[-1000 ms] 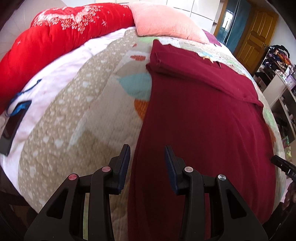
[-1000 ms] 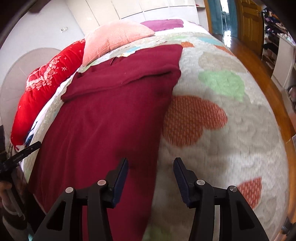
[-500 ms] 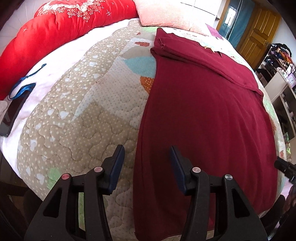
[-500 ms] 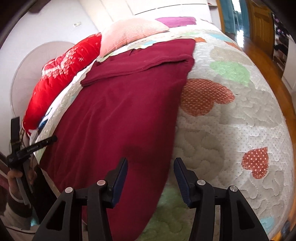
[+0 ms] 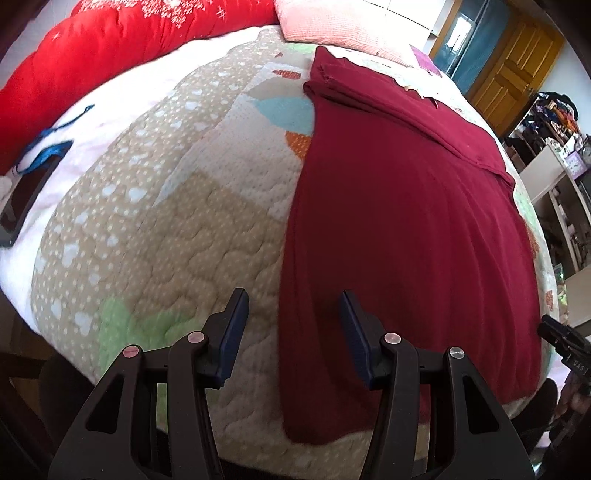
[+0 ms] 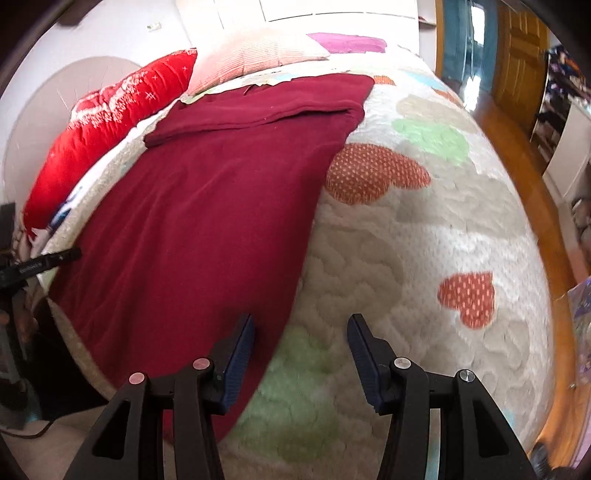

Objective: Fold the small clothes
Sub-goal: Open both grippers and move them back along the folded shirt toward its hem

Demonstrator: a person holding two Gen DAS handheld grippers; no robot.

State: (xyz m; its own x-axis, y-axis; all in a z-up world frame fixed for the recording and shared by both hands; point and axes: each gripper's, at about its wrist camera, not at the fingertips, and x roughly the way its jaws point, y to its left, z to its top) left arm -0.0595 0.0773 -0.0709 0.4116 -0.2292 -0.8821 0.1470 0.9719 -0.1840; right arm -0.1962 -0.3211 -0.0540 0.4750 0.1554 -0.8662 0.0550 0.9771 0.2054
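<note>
A dark red garment (image 5: pixel 399 221) lies flat and lengthwise on the quilted bed, its far end folded over into a band (image 5: pixel 388 107). It also shows in the right wrist view (image 6: pixel 207 221). My left gripper (image 5: pixel 293 325) is open and empty, straddling the garment's near left edge from above. My right gripper (image 6: pixel 301 345) is open and empty, straddling the garment's near right edge. The left gripper's tip shows in the right wrist view (image 6: pixel 44 263), and the right gripper's tip in the left wrist view (image 5: pixel 565 343).
The patchwork quilt (image 5: pixel 166 229) covers the bed. A red duvet (image 5: pixel 110 55) and a pink pillow (image 5: pixel 332 26) lie at the head. A dark phone with a blue strap (image 5: pixel 26 192) lies at the left. Wooden floor (image 6: pixel 517 147) and shelves (image 5: pixel 565 192) are to the right.
Both grippers have pulled back toward the foot of the bed, so the garment's near hem and the bed edge have come into view. Both stay open and empty.
</note>
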